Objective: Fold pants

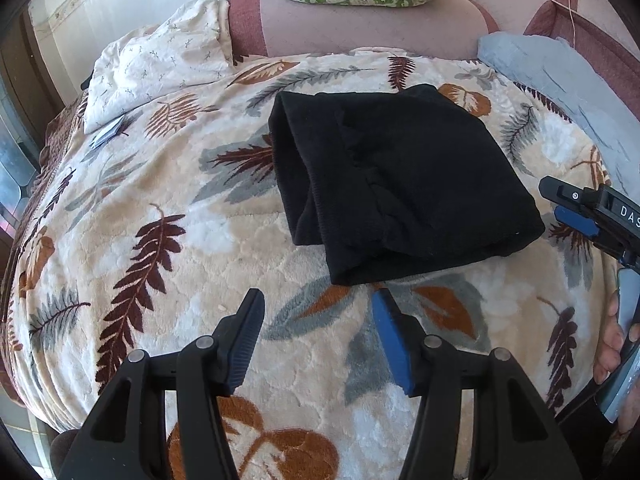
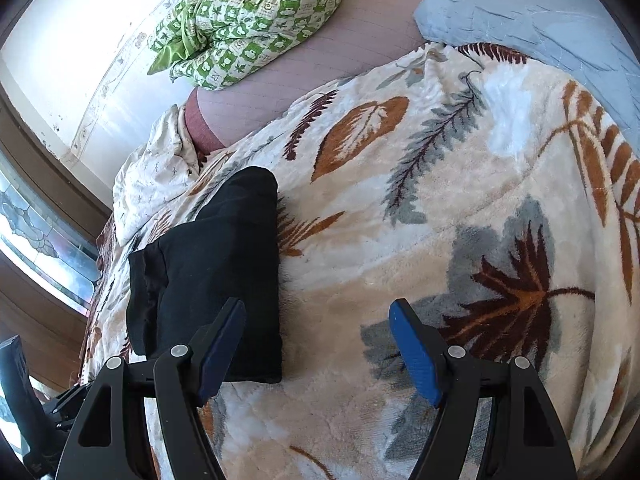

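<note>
The black pants (image 1: 396, 184) lay folded in a bundle on the leaf-print blanket (image 1: 160, 208); the left gripper (image 1: 318, 316) and the right gripper (image 2: 316, 320) both stood apart, empty; a stray finger brushing the loose top layer could have undone the fold.

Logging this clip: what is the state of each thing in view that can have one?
Black pants: folded into a compact bundle, lying on the leaf-print blanket.
Left gripper: open, empty, off the pants.
Right gripper: open, empty.
Green quilt: bunched up.
Blue pillow: lying at the blanket's edge.
</note>
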The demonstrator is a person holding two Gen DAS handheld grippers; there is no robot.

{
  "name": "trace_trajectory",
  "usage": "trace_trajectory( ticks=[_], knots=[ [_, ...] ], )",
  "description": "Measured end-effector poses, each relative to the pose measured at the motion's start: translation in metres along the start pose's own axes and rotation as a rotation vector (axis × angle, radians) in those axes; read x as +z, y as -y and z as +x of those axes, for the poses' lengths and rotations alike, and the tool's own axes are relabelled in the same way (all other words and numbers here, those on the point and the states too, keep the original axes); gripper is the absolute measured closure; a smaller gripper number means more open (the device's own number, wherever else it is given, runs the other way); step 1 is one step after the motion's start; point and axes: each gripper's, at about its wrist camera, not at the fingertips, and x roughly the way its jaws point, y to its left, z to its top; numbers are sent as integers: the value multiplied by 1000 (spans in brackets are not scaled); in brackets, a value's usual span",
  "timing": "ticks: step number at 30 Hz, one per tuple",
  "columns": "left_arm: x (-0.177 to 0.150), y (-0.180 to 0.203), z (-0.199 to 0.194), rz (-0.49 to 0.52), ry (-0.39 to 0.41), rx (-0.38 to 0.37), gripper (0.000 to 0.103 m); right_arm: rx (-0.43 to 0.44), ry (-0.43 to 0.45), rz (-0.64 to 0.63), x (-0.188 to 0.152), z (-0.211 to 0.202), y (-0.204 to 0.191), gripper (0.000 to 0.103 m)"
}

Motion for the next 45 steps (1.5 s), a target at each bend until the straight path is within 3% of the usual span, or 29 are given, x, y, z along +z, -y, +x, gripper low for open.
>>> trace_trajectory(
  ticks=[5,14,20,24,28,36,40,45],
  knots=[
    [5,-6,1,-19,3,-14,47,0,-8,13,2,4,5,24],
    [44,-66,4,-302,9,-244,45,6,5,-33,21,2,-7,24],
    [103,-38,21,-250,35,-283,39,13,3,-109,40,15,-37,24],
    [129,-29,67,-276,-53,-274,36,26,-22,-132,38,26,-49,24],
    [106,-35,100,-342,-128,-288,33,27,-42,-142,31,30,-47,23],
    [77,-71,74,-431,-57,-425,30,46,-60,-126,44,33,-38,22],
    [57,-92,75,-516,-72,-495,30,85,-86,-81,48,41,-32,21],
    [44,-91,90,-555,-107,-569,28,128,-113,-34,41,50,-29,20]
  ],
)
